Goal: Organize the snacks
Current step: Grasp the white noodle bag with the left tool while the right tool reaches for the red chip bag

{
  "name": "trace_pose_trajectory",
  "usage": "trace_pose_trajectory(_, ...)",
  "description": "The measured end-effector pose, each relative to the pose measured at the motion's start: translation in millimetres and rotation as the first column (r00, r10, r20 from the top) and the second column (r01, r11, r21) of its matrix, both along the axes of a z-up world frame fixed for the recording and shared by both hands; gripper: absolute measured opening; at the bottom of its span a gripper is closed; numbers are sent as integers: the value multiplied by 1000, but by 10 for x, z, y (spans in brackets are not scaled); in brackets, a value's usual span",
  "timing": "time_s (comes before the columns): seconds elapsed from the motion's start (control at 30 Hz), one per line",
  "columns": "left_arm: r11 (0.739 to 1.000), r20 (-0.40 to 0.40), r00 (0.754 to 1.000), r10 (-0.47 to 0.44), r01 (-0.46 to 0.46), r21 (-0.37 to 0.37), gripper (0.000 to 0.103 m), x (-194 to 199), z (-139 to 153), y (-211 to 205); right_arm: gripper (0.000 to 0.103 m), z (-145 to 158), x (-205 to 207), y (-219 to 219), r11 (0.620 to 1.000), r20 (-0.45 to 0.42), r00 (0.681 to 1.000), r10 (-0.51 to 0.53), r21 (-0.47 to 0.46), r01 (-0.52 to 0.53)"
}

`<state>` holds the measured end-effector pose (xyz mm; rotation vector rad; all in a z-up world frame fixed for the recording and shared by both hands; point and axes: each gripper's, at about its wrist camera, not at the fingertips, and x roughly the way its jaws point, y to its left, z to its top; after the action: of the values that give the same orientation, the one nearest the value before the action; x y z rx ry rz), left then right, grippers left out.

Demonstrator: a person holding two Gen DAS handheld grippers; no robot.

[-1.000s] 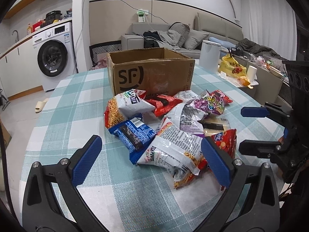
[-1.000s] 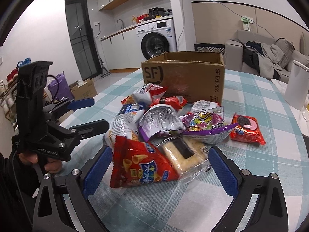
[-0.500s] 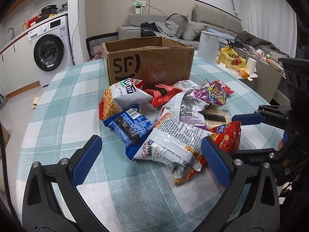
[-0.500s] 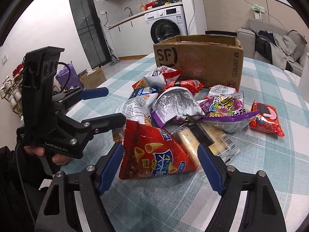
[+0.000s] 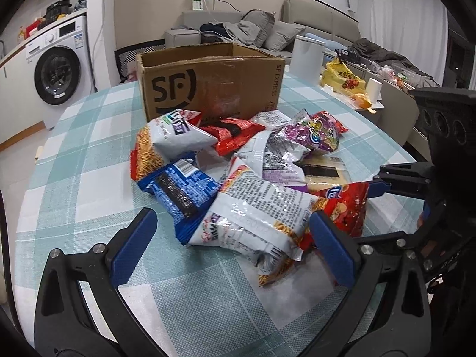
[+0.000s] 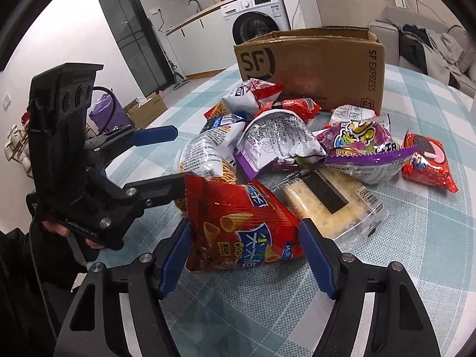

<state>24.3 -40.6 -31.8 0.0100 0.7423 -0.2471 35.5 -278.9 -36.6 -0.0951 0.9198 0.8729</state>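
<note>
Left wrist view first: the left tongs point(image 5: 230, 239) hang wide open over the near edge of the snack pile, gripping nothing. A white noodle-snack bag point(image 5: 261, 208) lies between the blue pads, a blue cookie pack point(image 5: 181, 189) just ahead to the left. Off to the right, the red crisp bag point(image 5: 346, 205) sits against the other tool's finger. Beyond the pile stands the open cardboard box point(image 5: 208, 86) on the checked table point(image 5: 89, 148).

Right wrist view now: the right tongs point(image 6: 244, 250) are closing, and the red crisp bag point(image 6: 241, 223) sits right between them. The left pad looks to touch the bag's edge; the right pad is just beside its corner, so no firm hold yet. A clear-wrapped cake pack point(image 6: 330, 205) lies just right of the tongs, and the left tool point(image 6: 89, 175) crowds in from the left.

The risks: a puffy, slick bag could squirt out as the pads pinch, and the two tools are close enough to bump.
</note>
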Motion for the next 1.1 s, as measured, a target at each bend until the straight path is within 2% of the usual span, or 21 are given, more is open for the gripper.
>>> trace_pose_trajectory(0.37,999,-32,999,-42,42,19,102,126,-49,-95,75,-1,-1,-11,999,-11,1000,7,-41,-7)
trace_pose_trajectory(0.57,995,-67,993,-99,101,20,102,136,-110,-170,75,40,-29,-94,998,-10,1000,19,-54,-19)
trace_pose_trajectory(0.67,993,-75,992,-103,107,46,102,161,-136,-230,75,42,-32,-127,999,-14,1000,20,-50,-21)
trace_pose_trajectory(0.8,993,-95,990,-103,108,45,101,230,-172,-263,77,38,-38,-106,998,-10,1000,21,-53,-22)
trace_pose_trajectory(0.87,993,-102,988,-116,119,25,95,258,-184,-262,78,37,-40,-99,998,-9,1000,22,-52,-23)
trace_pose_trajectory(0.9,992,-105,987,-123,125,15,88,264,-189,-261,79,42,-48,-103,998,-10,1000,23,-50,-23)
trace_pose_trajectory(0.97,992,-110,986,-125,126,7,85,274,-201,-255,80,35,-41,-88,999,-12,1000,24,-47,-24)
trace_pose_trajectory(1.03,991,-112,984,-135,135,-7,75,272,-206,-253,80,35,-47,-81,999,-10,1000,24,-48,-25)
trace_pose_trajectory(1.1,990,-113,984,-140,139,-16,70,263,-208,-251,81,33,-49,-76,998,-9,1000,26,-49,-26)
